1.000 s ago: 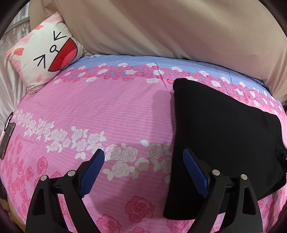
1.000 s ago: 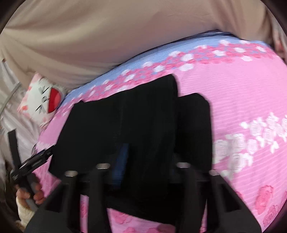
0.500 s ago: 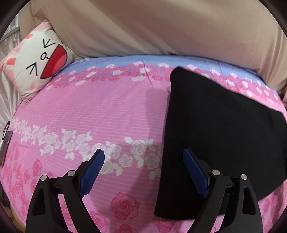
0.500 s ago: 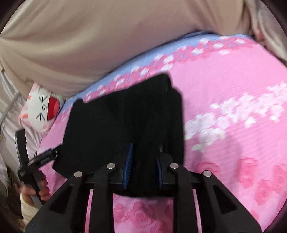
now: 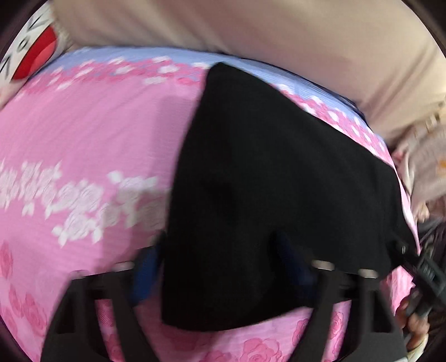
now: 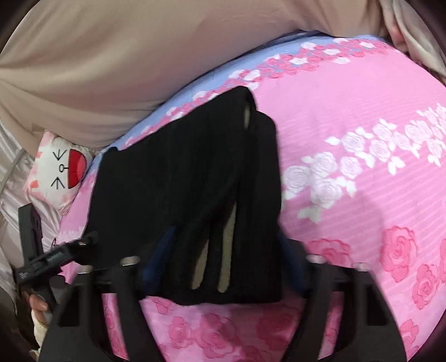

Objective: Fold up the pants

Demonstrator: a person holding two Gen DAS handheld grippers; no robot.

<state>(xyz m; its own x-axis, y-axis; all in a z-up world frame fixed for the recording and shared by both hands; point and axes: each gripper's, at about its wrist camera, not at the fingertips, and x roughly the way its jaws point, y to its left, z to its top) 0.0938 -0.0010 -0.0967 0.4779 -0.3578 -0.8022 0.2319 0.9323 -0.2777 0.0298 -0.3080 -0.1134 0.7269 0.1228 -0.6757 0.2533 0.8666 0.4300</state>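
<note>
From the left wrist, the black pants [image 5: 278, 181] lie folded on a pink rose-printed bedsheet [image 5: 83, 125] backed by a beige headboard [image 5: 251, 25]; the left gripper [image 5: 220, 267], jaws just closing, straddles their near left edge, contact blurred. From the right wrist, the right gripper [image 6: 223, 264] stands spread astride the pants' [image 6: 181, 181] layered near end, a cartoon cat pillow [image 6: 61, 170] far left.

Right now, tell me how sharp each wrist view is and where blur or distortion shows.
Left wrist view: strong motion blur; white roses on the bedspread smear, black pants edges soft. Right wrist view: sharper; roses crisp, pants folds readable, slight blur near the bottom. Both bend the bed's edge, with dark vignetted corners.
</note>
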